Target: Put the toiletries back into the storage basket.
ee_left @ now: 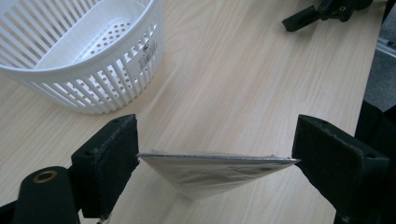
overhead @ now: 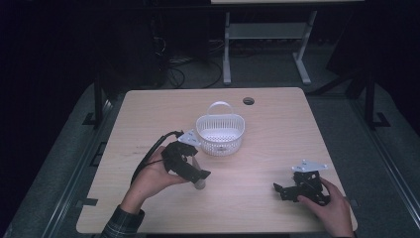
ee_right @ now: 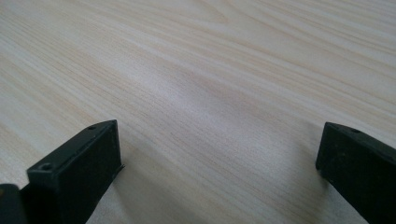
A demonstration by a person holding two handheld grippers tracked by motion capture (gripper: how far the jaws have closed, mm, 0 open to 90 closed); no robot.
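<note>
A flat silvery pouch [ee_left: 215, 170] spans the gap between the two black jaws of my left gripper [ee_left: 217, 142], its side edges pressed against both pads; the gripper is shut on it. In the high view this gripper [overhead: 198, 176] hangs just in front of a white slotted basket [overhead: 220, 134] with a handle, the pouch [overhead: 199, 184] showing as a grey shape under the jaws. The basket [ee_left: 84, 56] looks empty. My right gripper [overhead: 285, 189] rests low at the table's front right, jaws wide open [ee_right: 219, 154] over bare wood.
The light wooden table [overhead: 277, 129] has a round cable hole [overhead: 248, 101] at its back edge. Beyond it stand a white desk frame [overhead: 267, 34] and cables on the dark floor. My right gripper [ee_left: 322, 11] lies far across the table in the left gripper view.
</note>
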